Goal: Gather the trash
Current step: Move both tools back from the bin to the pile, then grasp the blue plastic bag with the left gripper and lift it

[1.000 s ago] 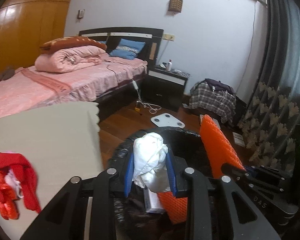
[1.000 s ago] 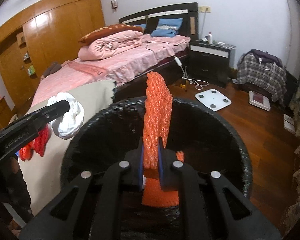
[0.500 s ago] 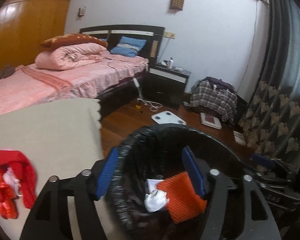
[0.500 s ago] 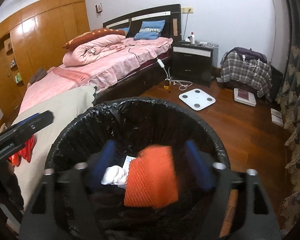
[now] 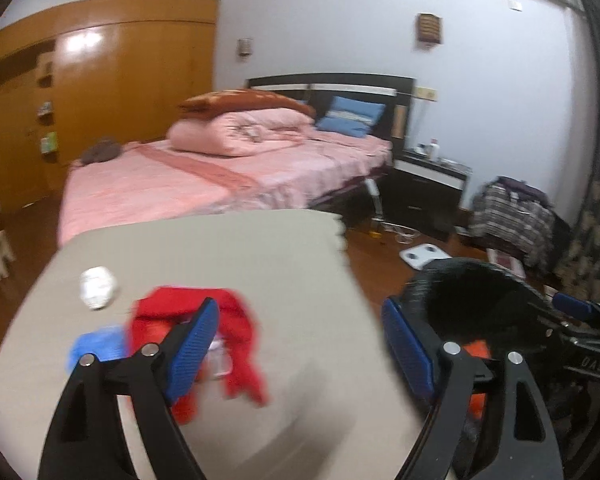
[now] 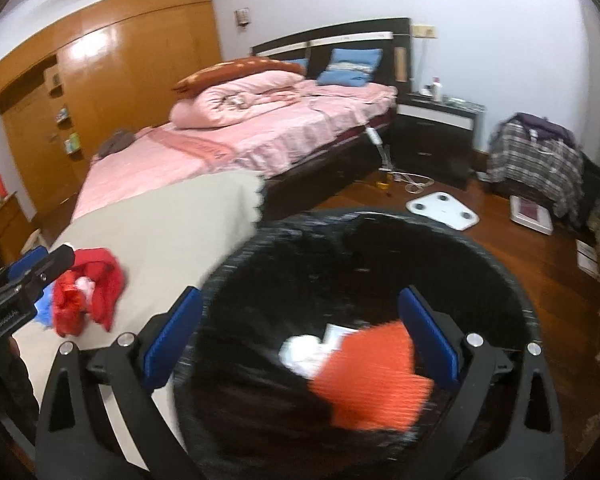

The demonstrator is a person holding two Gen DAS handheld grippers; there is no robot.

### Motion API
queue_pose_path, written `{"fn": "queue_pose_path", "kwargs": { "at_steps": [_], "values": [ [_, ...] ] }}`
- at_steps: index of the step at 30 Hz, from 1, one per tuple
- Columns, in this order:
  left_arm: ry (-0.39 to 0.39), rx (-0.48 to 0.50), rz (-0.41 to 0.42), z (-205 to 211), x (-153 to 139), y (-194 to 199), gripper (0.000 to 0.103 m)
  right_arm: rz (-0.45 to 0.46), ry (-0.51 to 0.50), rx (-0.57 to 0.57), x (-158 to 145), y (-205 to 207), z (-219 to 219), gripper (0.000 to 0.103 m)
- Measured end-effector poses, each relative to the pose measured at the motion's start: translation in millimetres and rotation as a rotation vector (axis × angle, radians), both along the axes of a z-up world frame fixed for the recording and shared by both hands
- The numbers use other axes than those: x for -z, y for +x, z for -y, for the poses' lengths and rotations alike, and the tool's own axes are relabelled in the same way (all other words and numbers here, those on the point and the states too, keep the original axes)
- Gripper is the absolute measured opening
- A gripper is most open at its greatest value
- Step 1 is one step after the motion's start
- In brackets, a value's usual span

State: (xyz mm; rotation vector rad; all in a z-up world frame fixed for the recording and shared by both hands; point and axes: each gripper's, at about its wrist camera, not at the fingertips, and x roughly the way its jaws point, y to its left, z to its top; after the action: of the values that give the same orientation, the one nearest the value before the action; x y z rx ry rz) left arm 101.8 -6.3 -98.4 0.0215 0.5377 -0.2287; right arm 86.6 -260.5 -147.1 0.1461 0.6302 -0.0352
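Gaping empty, each hand-held gripper (image 5: 300, 344) (image 6: 300, 332) flanks the bin's rim (image 6: 380, 216).

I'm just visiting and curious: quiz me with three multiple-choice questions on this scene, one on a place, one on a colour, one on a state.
1. Where is the orange mesh piece?
A. on the bed
B. in the black-lined bin
C. on the floor

2. What colour is the crumpled wrapper on the beige table?
A. red
B. green
C. yellow

3. How is the right gripper?
A. shut on paper
B. shut on mesh
C. open, empty

Answers: 1 B, it lies inside beside white tissue. 2 A, plainly red. 3 C, its blue pads stand wide apart.
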Motion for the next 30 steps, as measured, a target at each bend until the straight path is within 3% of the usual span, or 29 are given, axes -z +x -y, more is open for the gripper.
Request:
{"fn": "queue_pose_path", "kwargs": {
  "at_steps": [15, 30],
  "values": [
    [0.05, -0.275, -0.042, -123.0, 25.5, 1.3, 0.082, 0.007, -0.034, -0.221, 6.6, 47.7, -120.6, 0.096],
    [0.001, -0.317, -0.182, -160.2, 73.4, 39.9, 0.082, -0.054, -0.084, -0.264, 41.7, 73.2, -164.6, 0.096]
  ]
}}
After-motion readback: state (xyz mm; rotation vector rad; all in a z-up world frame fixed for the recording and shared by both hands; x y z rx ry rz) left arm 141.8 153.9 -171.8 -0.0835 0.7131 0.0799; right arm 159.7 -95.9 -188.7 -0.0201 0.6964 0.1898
